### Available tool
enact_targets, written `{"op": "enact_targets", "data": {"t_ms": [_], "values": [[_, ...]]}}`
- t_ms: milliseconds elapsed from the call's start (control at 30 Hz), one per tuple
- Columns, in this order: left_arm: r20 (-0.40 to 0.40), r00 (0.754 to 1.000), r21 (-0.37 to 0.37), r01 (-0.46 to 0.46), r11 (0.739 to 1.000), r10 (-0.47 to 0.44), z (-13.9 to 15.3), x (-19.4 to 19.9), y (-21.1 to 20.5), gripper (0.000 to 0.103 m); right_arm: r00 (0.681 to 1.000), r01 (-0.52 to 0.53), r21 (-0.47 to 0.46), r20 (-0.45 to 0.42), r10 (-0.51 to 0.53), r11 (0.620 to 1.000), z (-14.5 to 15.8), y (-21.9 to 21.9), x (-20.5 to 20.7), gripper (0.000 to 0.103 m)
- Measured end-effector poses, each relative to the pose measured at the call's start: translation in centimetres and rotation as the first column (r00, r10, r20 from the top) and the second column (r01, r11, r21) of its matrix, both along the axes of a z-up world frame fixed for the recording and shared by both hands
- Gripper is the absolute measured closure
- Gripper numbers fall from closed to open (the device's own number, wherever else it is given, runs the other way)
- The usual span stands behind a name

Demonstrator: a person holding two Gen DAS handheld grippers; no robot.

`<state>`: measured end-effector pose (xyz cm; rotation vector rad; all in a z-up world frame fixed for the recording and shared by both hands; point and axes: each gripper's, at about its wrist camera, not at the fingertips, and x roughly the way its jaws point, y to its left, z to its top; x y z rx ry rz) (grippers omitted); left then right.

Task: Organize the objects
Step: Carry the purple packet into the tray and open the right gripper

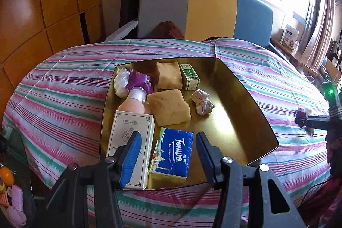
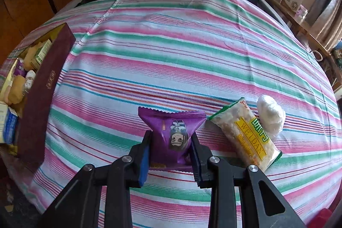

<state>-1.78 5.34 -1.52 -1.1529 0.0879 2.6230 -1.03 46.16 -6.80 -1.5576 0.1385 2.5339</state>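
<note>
— The jaws of the left gripper (image 1: pixel 168 155) stand part open with nothing between them, hanging over the near left corner of the shallow gold-lined box with maroon walls (image 1: pixel 252 121). The jaws of the right gripper (image 2: pixel 170 155) are closed on the crinkly purple snack packet (image 2: pixel 171 131).

— So which way does the packet have to go?

— To the left, I'd say. From the right gripper the box (image 2: pixel 42 87) lies well off to the left on the striped tabletop (image 2: pixel 171 46), its long wall running away from us. The right hand already has the packet, so it is the one to carry it over.

— What's in the box?

— Left to right: a white crumpled bag (image 1: pixel 120 82), another purple packet (image 1: pixel 142 79), a pink bottle with a clear cap (image 1: pixel 133 104), a tall white carton (image 1: pixel 130 142), two tan sponge cakes (image 1: pixel 168 106), a blue Tempo tissue pack (image 1: pixel 173 153), a small green-and-white box (image 1: pixel 190 77), a pale scrunchie (image 1: pixel 202 102). The right half is bare.

— Anything left outside?

— Just beside the held packet, to its right, a clear rice-cracker bar marked Weidan (image 2: pixel 245 136) lies on a slant, with a white wrapped lump (image 2: pixel 270 119) touching its far side.
</note>
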Motion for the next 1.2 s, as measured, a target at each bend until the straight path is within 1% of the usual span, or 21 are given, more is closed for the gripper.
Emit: {"op": "enact_targets", "data": {"t_ms": [133, 233, 333, 467, 567, 600, 667, 767, 800, 867, 967, 1000, 1033, 1067, 1100, 1200], "values": [[-0.005, 1.0, 0.016, -0.011, 1.0, 0.011, 0.1, 0.1, -0.6, 0.05, 0.995, -0.049, -0.024, -0.091, 0.047, 0.998, 3.4, -2.8, 0.3, 0.07], [-0.009, 1.0, 0.03, -0.017, 0.999, 0.017, 0.3, 0.2, -1.0, 0.05, 0.979, -0.132, -0.051, -0.164, 0.123, 0.99, 6.2, -6.4, -0.3, 0.07], [-0.014, 0.999, 0.044, -0.03, 0.999, 0.031, 0.5, 0.3, -1.7, 0.05, 0.95, -0.249, -0.05, -0.209, 0.233, 0.967, 8.3, -11.4, -1.0, 0.07], [-0.015, 0.998, 0.062, -0.062, 0.996, 0.063, 0.8, 0.2, -3.1, 0.05, 0.895, -0.406, -0.049, -0.223, 0.386, 0.913, 9.6, -18.2, -2.0, 0.07], [-0.009, 0.996, 0.069, -0.091, 0.993, 0.092, 0.9, 0.0, -4.4, 0.05, 0.86, -0.496, -0.063, -0.177, 0.479, 0.866, 8.8, -22.6, -3.4, 0.07], [-0.005, 0.995, 0.073, -0.103, 0.992, 0.103, 0.9, 0.0, -4.8, 0.05, 0.852, -0.513, -0.056, -0.151, 0.501, 0.856, 8.2, -23.9, -4.1, 0.069], [-0.008, 0.993, 0.071, -0.118, 0.99, 0.118, 0.9, 0.1, -5.5, 0.05, 0.847, -0.532, -0.077, -0.069, 0.528, 0.843, 6.2, -25.9, -5.6, 0.069], [0.004, 0.991, 0.075, -0.135, 0.988, 0.135, 0.7, 0.0, -6.4, 0.05, 0.856, -0.509, -0.106, 0.043, 0.515, 0.854, 2.7, -27.7, -8.4, 0.069], [0.004, 0.99, 0.076, -0.139, 0.987, 0.139, 0.7, 0.0, -6.6, 0.05, 0.866, -0.486, -0.111, 0.07, 0.494, 0.867, 1.8, -28.1, -9.3, 0.069], [0.0, 0.989, 0.067, -0.147, 0.987, 0.147, 0.5, 0.0, -6.9, 0.05, 0.884, -0.452, -0.109, 0.081, 0.461, 0.885, 0.6, -28.7, -10.7, 0.068], [0.001, 0.988, 0.061, -0.152, 0.987, 0.152, 0.4, 0.0, -7.2, 0.049, 0.898, -0.421, -0.14, 0.073, 0.434, 0.896, -0.7, -29.4, -12.0, 0.066], [-0.002, 0.988, 0.056, -0.157, 0.986, 0.157, 0.4, 0.0, -7.2, 0.049, 0.901, -0.417, -0.148, 0.057, 0.429, 0.897, -0.9, -29.5, -12.0, 0.059], [-0.006, 0.987, 0.054, -0.16, 0.986, 0.16, 0.4, 0.0, -7.3, 0.049, 0.903, -0.417, -0.155, 0.038, 0.427, 0.896, -0.8, -29.5, -11.9, 0.042], [-0.008, 0.987, 0.053, -0.16, 0.986, 0.16, 0.4, 0.0, -7.4, 0.048, 0.905, -0.418, -0.158, 0.017, 0.425, 0.895, -0.7, -29.6, -11.5, 0.032], [-0.01, 0.987, 0.052, -0.162, 0.985, 0.163, 0.4, 0.0, -7.4, 0.048, 0.906, -0.42, -0.154, -0.008, 0.424, 0.894, -0.4, -29.6, -11.1, 0.019], [-0.013, 0.987, 0.054, -0.162, 0.985, 0.163, 0.5, 0.0, -7.2, 0.048, 0.899, -0.437, -0.128, -0.076, 0.431, 0.89, 0.8, -29.2, -9.8, 0.016]]}}
